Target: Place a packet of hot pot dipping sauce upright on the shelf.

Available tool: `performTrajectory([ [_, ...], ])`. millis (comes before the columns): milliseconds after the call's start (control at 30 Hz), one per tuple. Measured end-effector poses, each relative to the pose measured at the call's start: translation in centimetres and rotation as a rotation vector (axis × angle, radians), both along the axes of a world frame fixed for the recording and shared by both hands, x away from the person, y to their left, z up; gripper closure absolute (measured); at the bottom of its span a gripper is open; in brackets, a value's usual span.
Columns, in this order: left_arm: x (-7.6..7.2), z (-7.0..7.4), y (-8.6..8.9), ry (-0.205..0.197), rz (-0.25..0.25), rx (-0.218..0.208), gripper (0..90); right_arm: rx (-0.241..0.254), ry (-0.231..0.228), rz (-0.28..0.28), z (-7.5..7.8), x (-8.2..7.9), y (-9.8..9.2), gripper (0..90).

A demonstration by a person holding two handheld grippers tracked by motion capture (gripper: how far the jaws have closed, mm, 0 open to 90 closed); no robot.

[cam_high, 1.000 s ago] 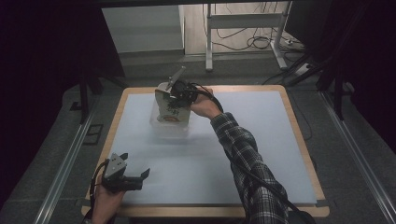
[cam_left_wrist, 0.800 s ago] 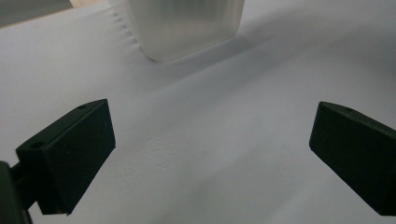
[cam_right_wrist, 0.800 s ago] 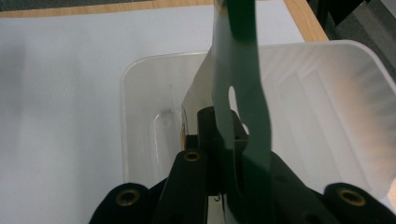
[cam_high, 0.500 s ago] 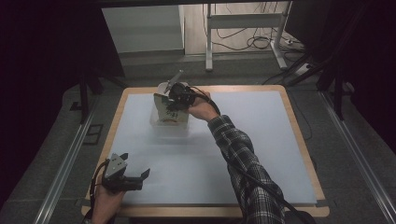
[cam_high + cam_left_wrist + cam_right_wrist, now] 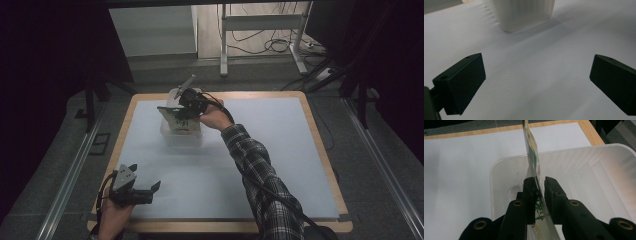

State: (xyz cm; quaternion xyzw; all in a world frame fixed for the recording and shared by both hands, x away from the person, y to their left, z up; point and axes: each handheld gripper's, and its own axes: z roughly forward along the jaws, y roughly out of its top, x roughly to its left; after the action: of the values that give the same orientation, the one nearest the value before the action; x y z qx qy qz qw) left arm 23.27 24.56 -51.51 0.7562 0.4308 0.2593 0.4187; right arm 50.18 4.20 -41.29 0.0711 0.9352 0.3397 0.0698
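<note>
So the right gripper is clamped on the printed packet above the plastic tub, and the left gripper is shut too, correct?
Not quite. The left gripper is open, jaws wide apart in the left gripper view. The right gripper does clamp the printed packet above the plastic tub.

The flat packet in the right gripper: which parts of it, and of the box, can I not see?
- Flat packet: print unreadable, seen edge-on in right gripper view, too small in high view; lower end hidden by right gripper.
- Translucent box: top cut off by left gripper view's edge; the packet covers part of its inside in high view.
</note>
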Motion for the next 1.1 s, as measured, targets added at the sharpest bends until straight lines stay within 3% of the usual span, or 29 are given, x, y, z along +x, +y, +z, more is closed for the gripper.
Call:
performTrajectory([
  [300, 0.0, 0.2, 0.0, 0.028, 0.006, -0.009, 0.6, 0.017, -0.005, -0.021, 0.1, -0.4, -0.1, 66.1],
  [700, 0.1, 0.1, 0.0, 0.028, 0.006, -0.006, 0.6, 0.062, -0.006, -0.079, 0.6, -0.5, -0.5, 40.8],
  [1100, 0.1, 0.0, 0.0, 0.025, 0.006, -0.003, 0.5, 0.102, 0.006, -0.125, 0.9, -0.4, -1.2, 23.8],
])
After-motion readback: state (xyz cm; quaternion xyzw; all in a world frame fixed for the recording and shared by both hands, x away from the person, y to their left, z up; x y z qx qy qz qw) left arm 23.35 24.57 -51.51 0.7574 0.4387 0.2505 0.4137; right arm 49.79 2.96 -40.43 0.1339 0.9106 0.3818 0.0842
